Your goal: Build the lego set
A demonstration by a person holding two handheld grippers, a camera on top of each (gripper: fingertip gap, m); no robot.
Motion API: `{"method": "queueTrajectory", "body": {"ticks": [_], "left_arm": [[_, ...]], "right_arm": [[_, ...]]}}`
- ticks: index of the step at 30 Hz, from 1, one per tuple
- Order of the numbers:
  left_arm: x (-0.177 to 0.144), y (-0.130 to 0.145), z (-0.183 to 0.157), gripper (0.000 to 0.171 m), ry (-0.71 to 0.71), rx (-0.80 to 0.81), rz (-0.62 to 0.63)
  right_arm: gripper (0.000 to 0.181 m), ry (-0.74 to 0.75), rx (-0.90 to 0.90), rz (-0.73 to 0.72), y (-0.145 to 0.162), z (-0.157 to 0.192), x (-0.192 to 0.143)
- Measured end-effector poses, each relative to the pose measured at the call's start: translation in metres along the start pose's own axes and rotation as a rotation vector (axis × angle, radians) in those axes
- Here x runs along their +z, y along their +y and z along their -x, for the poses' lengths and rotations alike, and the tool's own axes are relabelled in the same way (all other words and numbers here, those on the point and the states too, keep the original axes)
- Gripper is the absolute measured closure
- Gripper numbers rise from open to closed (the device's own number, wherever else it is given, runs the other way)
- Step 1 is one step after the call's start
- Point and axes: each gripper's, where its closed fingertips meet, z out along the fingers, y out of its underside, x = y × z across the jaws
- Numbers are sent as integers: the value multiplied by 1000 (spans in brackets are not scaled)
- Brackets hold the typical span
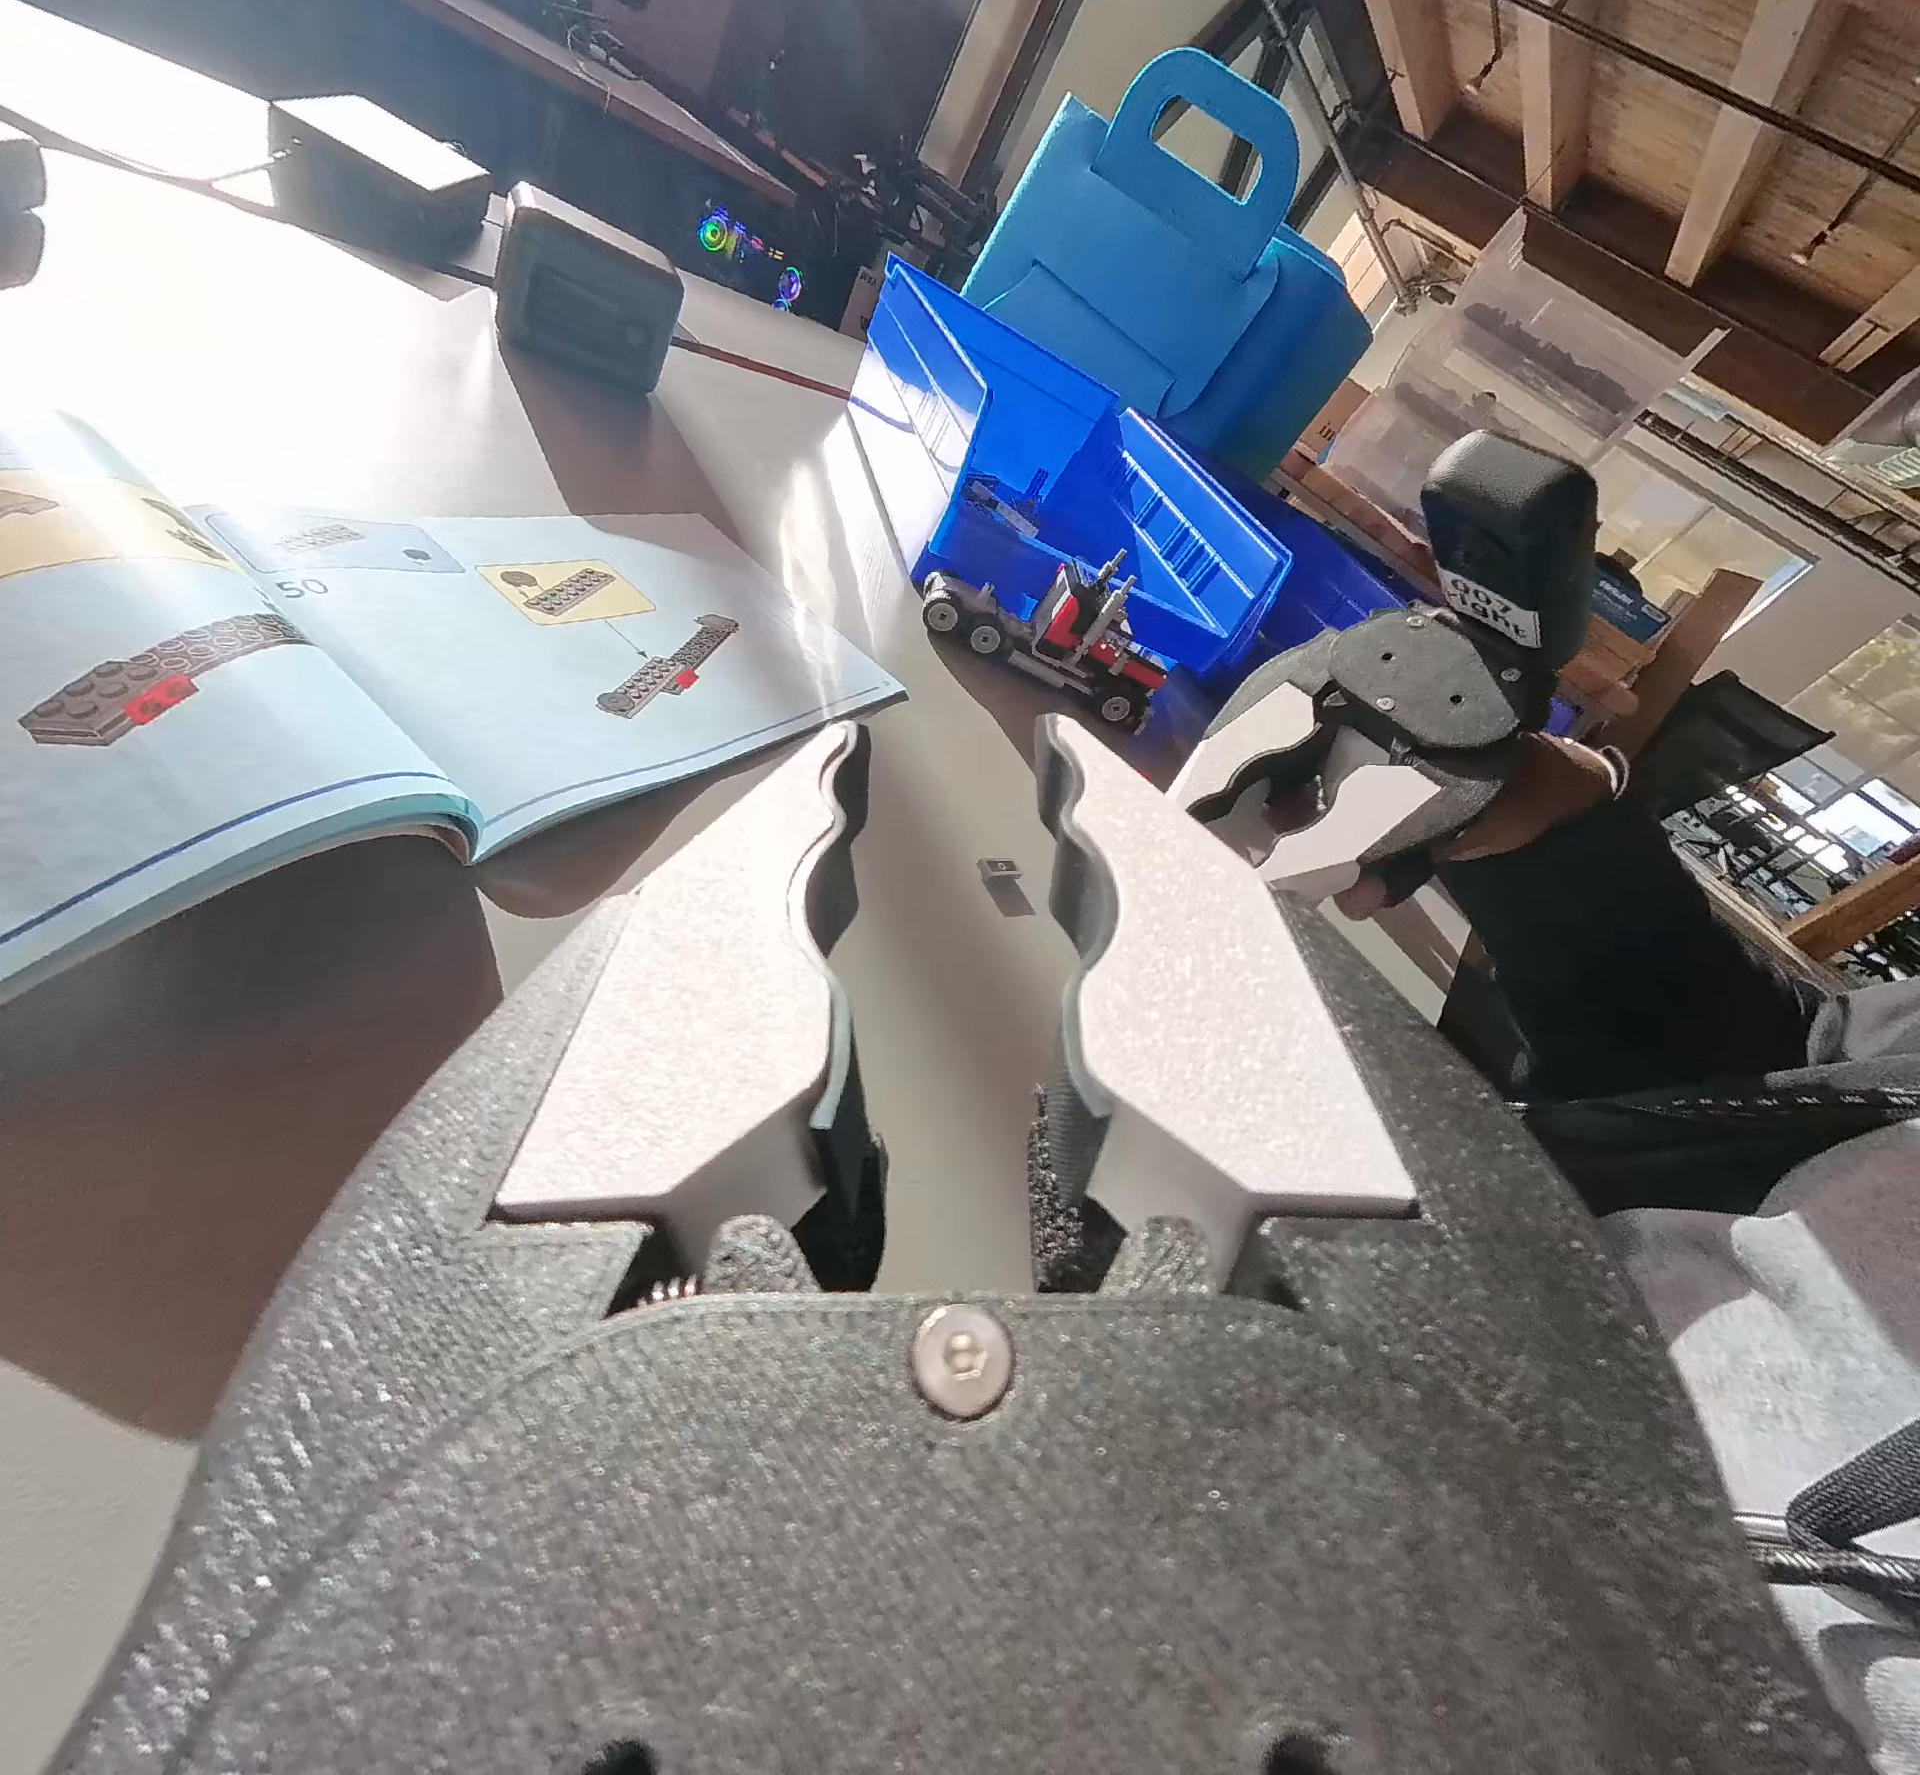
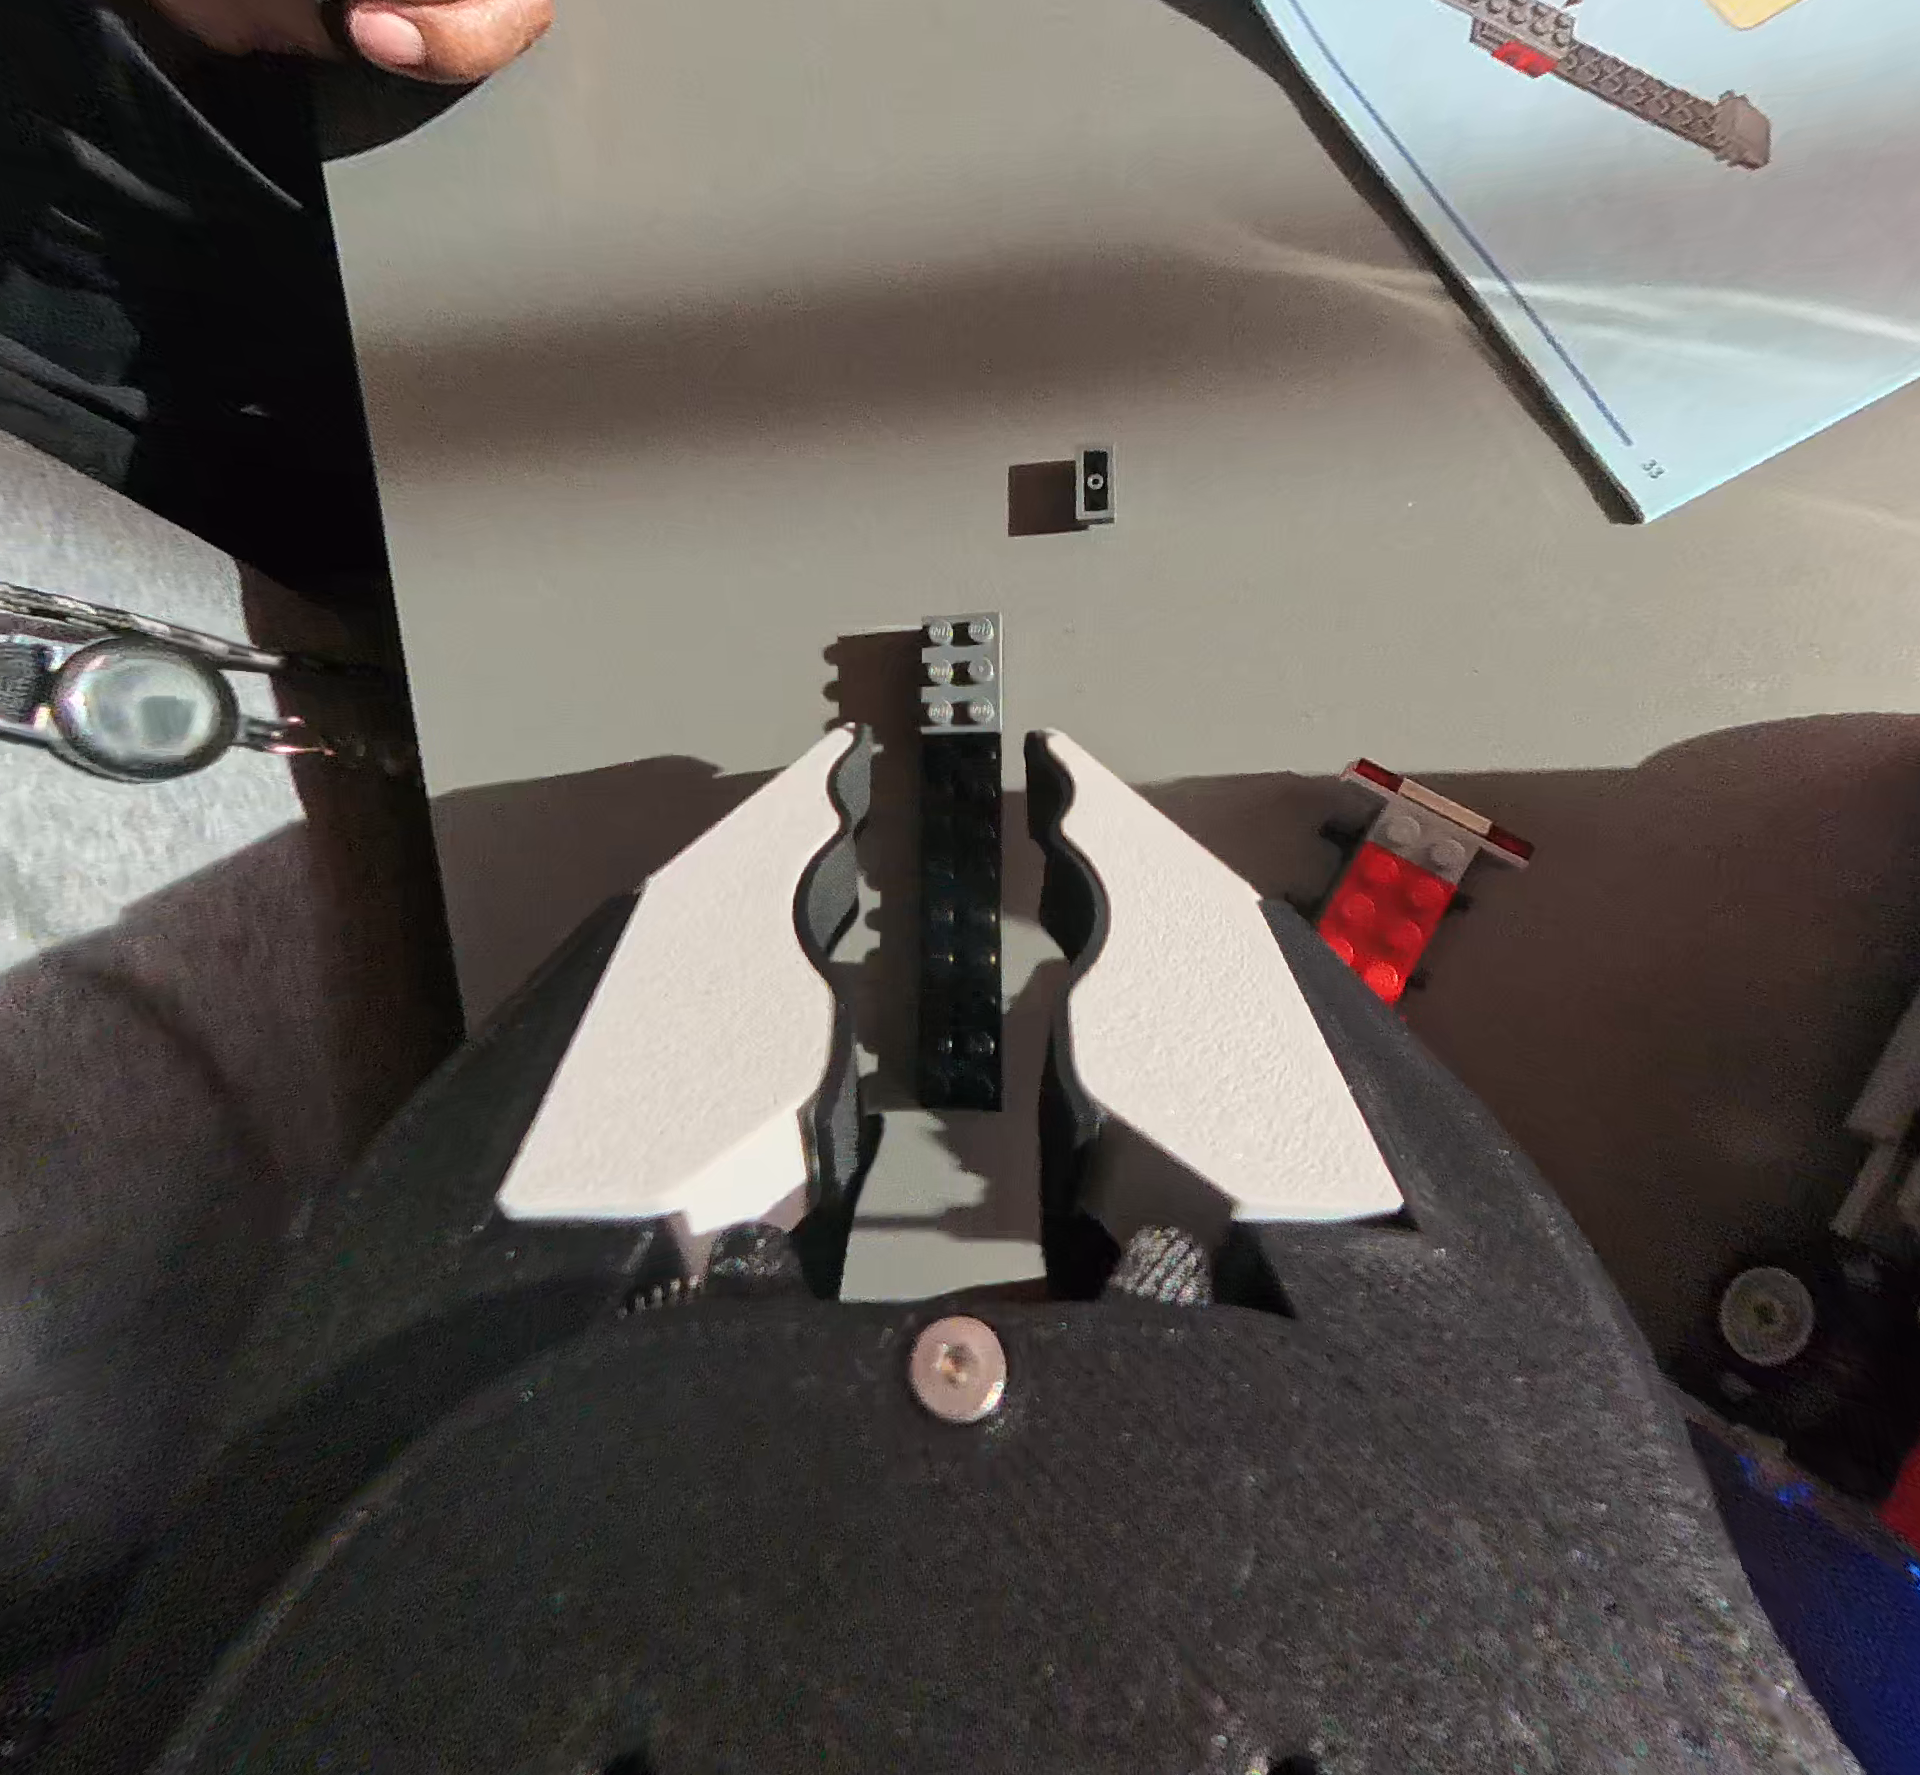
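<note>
Printed numbers on instruction booklet (image 1: pixel 436 686), label on right hand-held gripper (image 1: pixel 1283 816)

Long black plate (image 2: pixel 961 925), grey-tipped, lies flat near small grey piece (image 2: pixel 1095 480).

My left tongs (image 1: pixel 951 738) and right tongs (image 2: pixel 940 743) look alike: two pale grey fingers with wavy dark inner edges, set in a rough black printed body with one silver screw at its centre. Seen from the left camera, the right unit carries a black camera block (image 1: pixel 1512 530) with a white label, and the hand (image 1: pixel 1392 878) under it wears a dark fingerless glove.
</note>
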Motion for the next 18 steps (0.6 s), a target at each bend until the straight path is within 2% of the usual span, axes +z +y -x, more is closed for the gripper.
{"method": "queueTrajectory", "body": {"ticks": [3,4,7,12,18], "left_arm": [[0,0,-1,139,2,3,-2],[-1,0,-1,139,5,2,-5],[-2,-1,-2,139,13,0,-13],[-5,-3,-9,139,73,-9,-27],[-12,-5,-31,139,246,-14,-44]], "right_arm": [[153,40,-29,30,-1,-1,12],[160,45,-33,28,-4,0,13],[162,47,-31,-6,-13,1,16],[163,-58,89,-222,-50,6,6],[164,-274,233,-524,-105,25,-10]]}}
